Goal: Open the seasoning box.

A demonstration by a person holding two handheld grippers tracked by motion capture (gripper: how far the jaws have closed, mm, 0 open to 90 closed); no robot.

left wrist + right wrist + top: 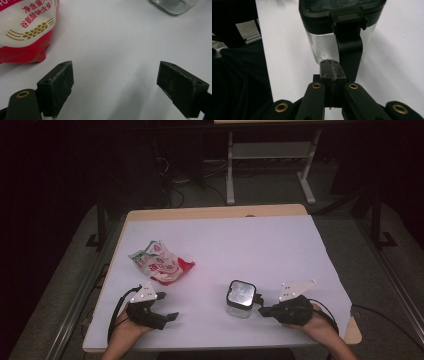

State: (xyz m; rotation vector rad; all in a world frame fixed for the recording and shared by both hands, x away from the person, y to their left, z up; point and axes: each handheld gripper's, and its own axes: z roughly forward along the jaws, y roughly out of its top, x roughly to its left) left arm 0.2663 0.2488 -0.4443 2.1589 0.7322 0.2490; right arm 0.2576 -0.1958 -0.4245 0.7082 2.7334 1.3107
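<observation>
A clear square jar with a black clip lid stands on the white table, near its front right. My right gripper is shut, its tips just to the jar's right. In the right gripper view the closed jaws sit low against the jar, beside its hanging black latch; nothing shows between them. A crumpled red and white snack bag lies at the left. My left gripper rests below it, open. In its own view the jaws stand wide over bare table, the bag at upper left.
The table's wooden rim shows along the far edge. Behind it stands another desk's white frame with cables on the floor. The jar's glass base appears at the upper right of the left gripper view. Dark cloth lies left of the right gripper.
</observation>
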